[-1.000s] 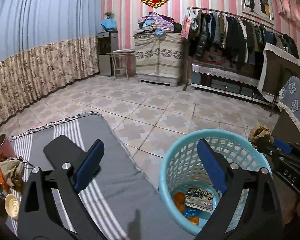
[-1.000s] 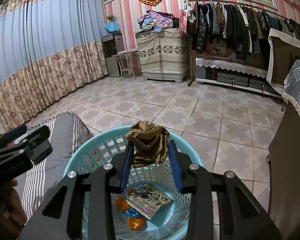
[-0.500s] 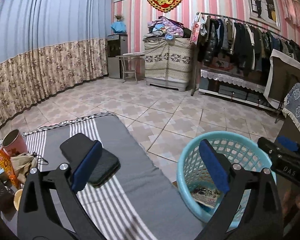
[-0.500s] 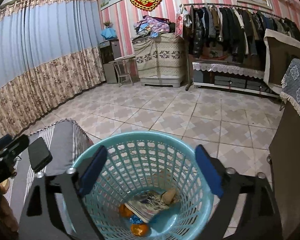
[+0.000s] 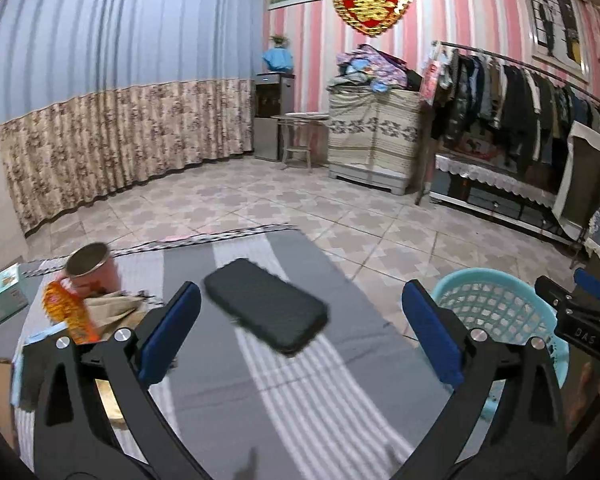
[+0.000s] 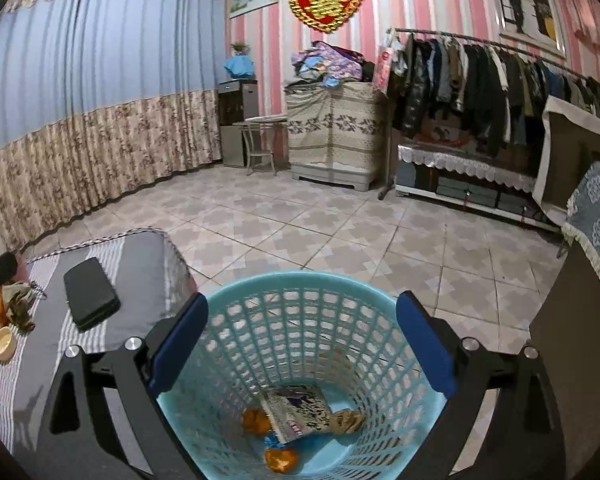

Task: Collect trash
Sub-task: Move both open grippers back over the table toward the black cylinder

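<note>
**Both grippers empty; remaining litter lies left of the dark case**

The left gripper [image 5: 300, 336] has its blue-padded jaws spread wide and still opening, with nothing between them. The right gripper [image 6: 304, 344] is also spread wide and empty, poised over the pale blue perforated plastic basket [image 6: 384, 300].

Take the flat black rectangular case [image 5: 266, 306] on the grey striped cloth [image 5: 300, 392] as landmark. It sits straight ahead of the left jaws, its long axis slanting from upper left to lower right. To its left lies the remaining trash: an orange crinkled snack wrapper [image 5: 70, 316], a crumpled tan rag or paper [image 5: 114, 308], and a pink metal cup [image 5: 94, 266] just behind them. To the case's right, off the cloth's edge, stands the basket, already holding a printed packet [image 6: 296, 408], orange peel pieces and a brown wad.

My judgement: the left hand is clearly nearer the leftover litter and should swing left of the case to reach it.
</note>
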### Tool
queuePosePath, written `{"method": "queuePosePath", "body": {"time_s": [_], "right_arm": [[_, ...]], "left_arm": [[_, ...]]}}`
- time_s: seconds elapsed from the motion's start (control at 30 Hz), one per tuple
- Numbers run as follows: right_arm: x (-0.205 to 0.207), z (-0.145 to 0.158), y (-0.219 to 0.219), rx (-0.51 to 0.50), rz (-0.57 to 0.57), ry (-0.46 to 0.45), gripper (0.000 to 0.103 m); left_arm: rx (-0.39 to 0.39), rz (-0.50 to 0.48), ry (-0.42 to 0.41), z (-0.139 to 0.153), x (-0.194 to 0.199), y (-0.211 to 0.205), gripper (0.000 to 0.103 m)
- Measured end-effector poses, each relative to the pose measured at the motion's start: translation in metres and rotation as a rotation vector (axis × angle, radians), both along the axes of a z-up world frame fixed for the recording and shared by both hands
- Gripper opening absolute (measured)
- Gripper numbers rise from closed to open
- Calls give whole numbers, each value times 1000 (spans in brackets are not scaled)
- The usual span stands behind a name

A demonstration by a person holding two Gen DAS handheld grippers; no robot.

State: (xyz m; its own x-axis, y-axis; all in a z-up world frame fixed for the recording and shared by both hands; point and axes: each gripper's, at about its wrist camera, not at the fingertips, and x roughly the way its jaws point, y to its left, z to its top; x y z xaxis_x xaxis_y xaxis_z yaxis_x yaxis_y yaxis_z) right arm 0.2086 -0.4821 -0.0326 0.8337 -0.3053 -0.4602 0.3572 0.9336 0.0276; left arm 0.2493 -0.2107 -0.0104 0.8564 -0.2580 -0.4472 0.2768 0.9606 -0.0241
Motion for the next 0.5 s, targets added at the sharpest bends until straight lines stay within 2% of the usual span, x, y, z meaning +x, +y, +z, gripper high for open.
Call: {"method": "queuePosePath", "body": {"time_s": [0.23,0.5], "right_arm": [[9,4,55,-59,92,15,93],[25,-5,131,-67,255,54,93]], "left_arm": [[3,112,10,-1,-8,72,97],[67,261,43,-15,-23,171,97]]}}
